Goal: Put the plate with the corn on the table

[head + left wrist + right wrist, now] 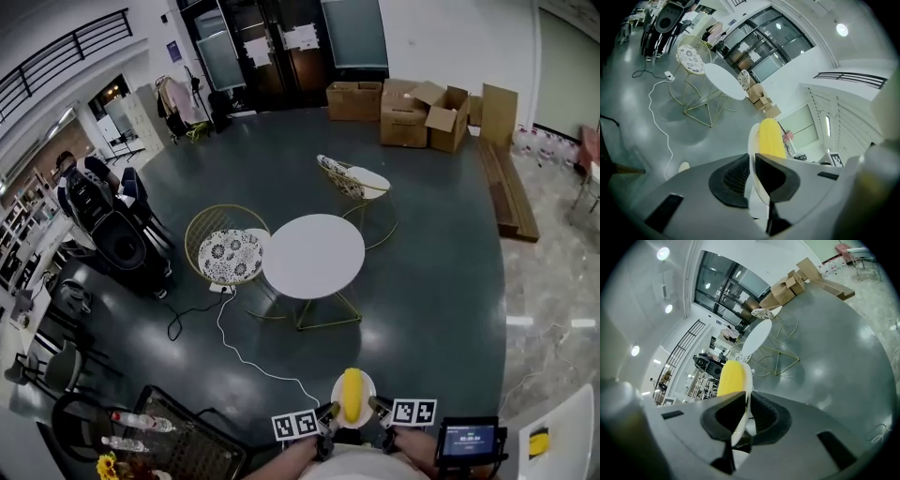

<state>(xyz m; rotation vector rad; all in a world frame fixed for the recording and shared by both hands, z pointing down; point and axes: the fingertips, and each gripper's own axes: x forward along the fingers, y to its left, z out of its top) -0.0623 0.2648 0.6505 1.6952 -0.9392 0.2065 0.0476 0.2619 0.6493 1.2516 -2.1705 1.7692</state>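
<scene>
Smooth plate (369, 386), glossy floor (441, 281)

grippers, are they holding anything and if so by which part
Both hold the round white plate carrying a yellow corn cob. The left gripper is clamped on its left rim and the right gripper on its right rim, opposite each other.

Seen from above, the plate (336, 392) shows only slivers of rim: the corn (352, 394) covers its middle, and its near edge is lost between the left tool (331, 411) and right tool (374, 405). Each tool's jaws hide the clamped rim. The person's forearms (286, 459) are cut off by the bottom edge. Print on the small screen (469, 437) is too small to read.
</scene>
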